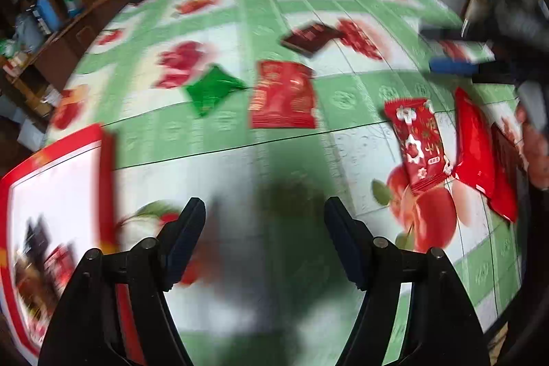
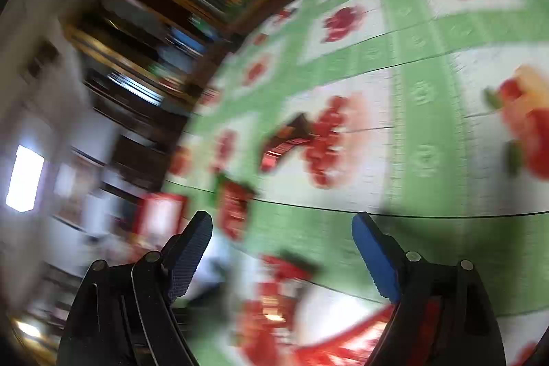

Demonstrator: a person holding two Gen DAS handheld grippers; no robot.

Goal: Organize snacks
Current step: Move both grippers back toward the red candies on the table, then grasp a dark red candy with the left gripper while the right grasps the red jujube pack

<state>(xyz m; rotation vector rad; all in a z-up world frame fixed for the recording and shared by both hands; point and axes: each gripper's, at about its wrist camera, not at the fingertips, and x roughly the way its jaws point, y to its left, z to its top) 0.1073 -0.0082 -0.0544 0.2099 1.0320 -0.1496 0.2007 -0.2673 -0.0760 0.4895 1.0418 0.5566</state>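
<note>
Left wrist view looks down on a table [image 1: 240,6] under a green-and-white cloth printed with red fruit. Far to the left of the left gripper [image 1: 264,222] sits a red-rimmed tray [image 1: 106,160] with some dark and red packets inside, too blurred to tell apart. The gripper's jaws stand apart with only bare cloth and shadow between them; nothing is held. Ahead and slightly left lies a green packet [image 1: 212,88], and just beside it, straight ahead, a red packet [image 1: 283,96]. Farther ahead a dark brown packet [image 1: 310,36] rests flat. To the right of the gripper a red packet with white flowers [image 1: 418,143] lies touching a plain red pouch [image 1: 477,150]. At the right edge the right gripper [image 1: 449,50] reaches in over the table, with part of a hand [image 1: 535,146] below it.

Right wrist view is heavily smeared. Left of the right gripper [image 2: 281,235] a shelf and a bright window blur past, and the tray [image 2: 159,215] shows near the left finger. The jaws are spread wide, with nothing pressed between the pads. Ahead, the dark brown packet [image 2: 291,136] lies on the cloth beside a printed fruit cluster. Below, between the fingers, red wrappers [image 2: 274,307] appear, probably the flowered packet and pouch, though the blur leaves that unsure.
</note>
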